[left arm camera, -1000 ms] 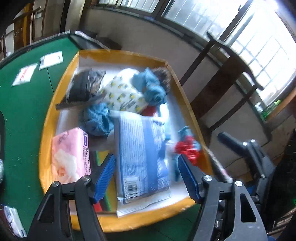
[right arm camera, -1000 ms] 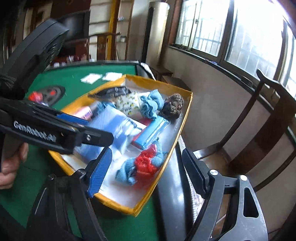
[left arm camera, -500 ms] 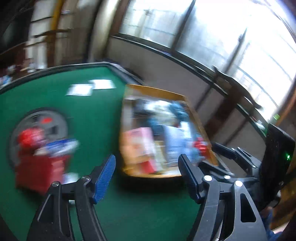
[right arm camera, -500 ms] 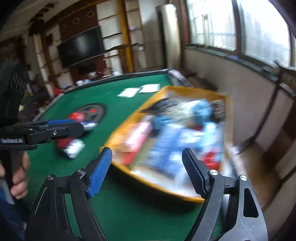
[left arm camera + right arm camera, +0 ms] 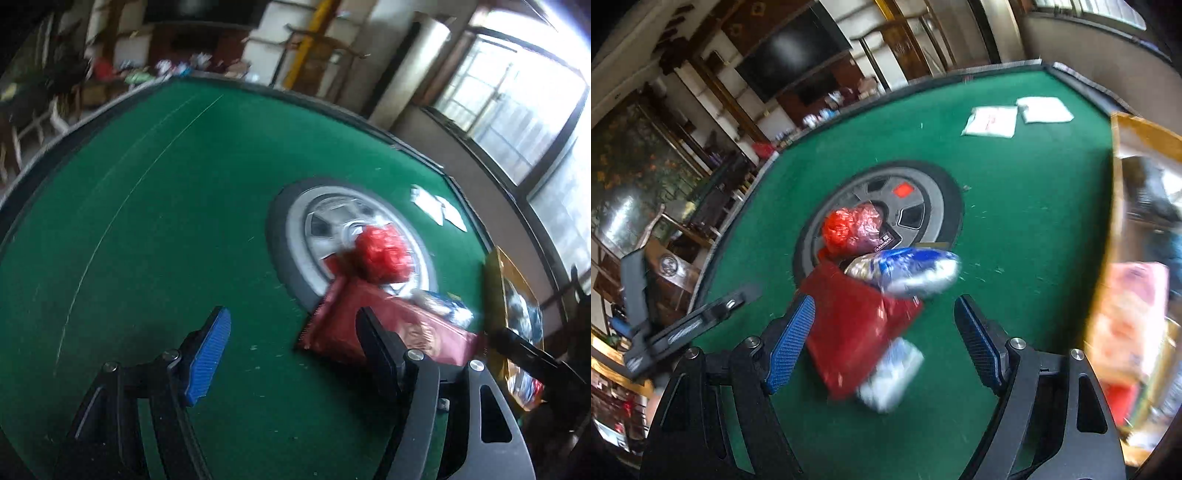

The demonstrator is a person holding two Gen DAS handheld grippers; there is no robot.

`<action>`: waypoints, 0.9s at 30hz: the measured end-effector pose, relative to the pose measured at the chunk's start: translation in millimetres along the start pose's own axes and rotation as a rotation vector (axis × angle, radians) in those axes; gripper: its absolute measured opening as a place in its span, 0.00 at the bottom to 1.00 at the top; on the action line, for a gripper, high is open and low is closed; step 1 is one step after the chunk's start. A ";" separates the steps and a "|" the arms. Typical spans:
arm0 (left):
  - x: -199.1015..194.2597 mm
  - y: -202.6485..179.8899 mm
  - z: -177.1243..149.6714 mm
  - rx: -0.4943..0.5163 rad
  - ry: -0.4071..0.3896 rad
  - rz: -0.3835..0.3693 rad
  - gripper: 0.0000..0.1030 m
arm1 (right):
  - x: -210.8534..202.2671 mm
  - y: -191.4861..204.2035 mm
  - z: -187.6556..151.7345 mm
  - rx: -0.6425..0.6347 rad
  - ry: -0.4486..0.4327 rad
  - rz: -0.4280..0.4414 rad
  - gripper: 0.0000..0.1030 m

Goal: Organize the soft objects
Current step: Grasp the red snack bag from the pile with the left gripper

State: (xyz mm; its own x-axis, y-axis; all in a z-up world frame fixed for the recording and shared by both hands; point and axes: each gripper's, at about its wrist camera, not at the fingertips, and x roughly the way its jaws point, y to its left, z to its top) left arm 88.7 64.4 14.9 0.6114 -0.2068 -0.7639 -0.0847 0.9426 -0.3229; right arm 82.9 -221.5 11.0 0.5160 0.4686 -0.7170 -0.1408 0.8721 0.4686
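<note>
On the green felt table [image 5: 1027,206] lies a small heap: a flat dark-red packet [image 5: 857,325] [image 5: 388,328], a crumpled red bag [image 5: 849,225] [image 5: 384,254] behind it, a blue-and-silver foil pack [image 5: 908,269] [image 5: 447,306] on top, and a white-blue pack [image 5: 890,373] at the near edge. My right gripper [image 5: 886,339] hangs open just above the red packet, touching nothing. My left gripper [image 5: 295,350] is open over bare felt to the left of the heap; it shows from the side [image 5: 683,332] in the right wrist view.
A round grey disc [image 5: 916,206] [image 5: 314,229] is set into the table's middle under the heap. The yellow-rimmed tray [image 5: 1115,229] [image 5: 495,280] of soft goods, with a pink tissue pack [image 5: 1134,314], stands at the right. Two white paper packs [image 5: 1015,116] lie at the far side.
Both grippers swung left, away from the yellow tray and over to the heap at the table's centre. The left one also rolled. Both stayed open and empty.
</note>
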 end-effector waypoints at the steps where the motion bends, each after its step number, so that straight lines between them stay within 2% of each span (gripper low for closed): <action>1: 3.9 2.5 0.8 -0.014 0.012 0.007 0.69 | 9.2 1.0 3.0 0.010 0.010 0.007 0.77; 6: 15.0 23.8 3.2 -0.100 0.056 0.013 0.69 | 19.4 28.4 -5.8 -0.042 0.021 0.041 0.77; 10: 13.8 37.1 4.1 -0.147 0.059 0.006 0.69 | 11.4 64.2 -36.1 -0.153 0.126 0.271 0.77; 11: 13.9 39.1 4.1 -0.155 0.065 0.002 0.69 | 7.1 68.5 -41.0 -0.175 0.127 0.307 0.77; 13: 17.1 40.4 4.4 -0.164 0.086 -0.017 0.69 | -3.2 67.8 -42.1 -0.197 0.078 0.283 0.77; 16: 19.4 36.8 3.4 -0.140 0.115 -0.037 0.69 | -12.3 56.3 -36.3 -0.251 -0.029 0.107 0.77; 17: 20.2 32.8 2.6 -0.127 0.126 -0.037 0.69 | -12.8 51.1 -34.5 -0.248 -0.038 0.092 0.77; 21: 22.2 16.0 -3.7 -0.066 0.189 -0.095 0.69 | -11.4 19.4 -38.4 -0.182 -0.080 0.148 0.77; 24: 23.0 6.2 -6.9 -0.018 0.181 -0.067 0.70 | -8.3 0.3 -41.9 -0.128 -0.087 0.194 0.77; 27: 24.2 -6.2 -11.4 0.050 0.172 -0.030 0.70 | -11.4 0.8 -38.0 -0.122 -0.116 0.196 0.77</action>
State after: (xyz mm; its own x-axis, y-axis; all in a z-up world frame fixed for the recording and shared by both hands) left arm 95.1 50.6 -8.0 0.4693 -0.2725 -0.8400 -0.0266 0.9464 -0.3219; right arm 44.8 -220.8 0.0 0.5611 0.6176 -0.5511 -0.3449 0.7797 0.5226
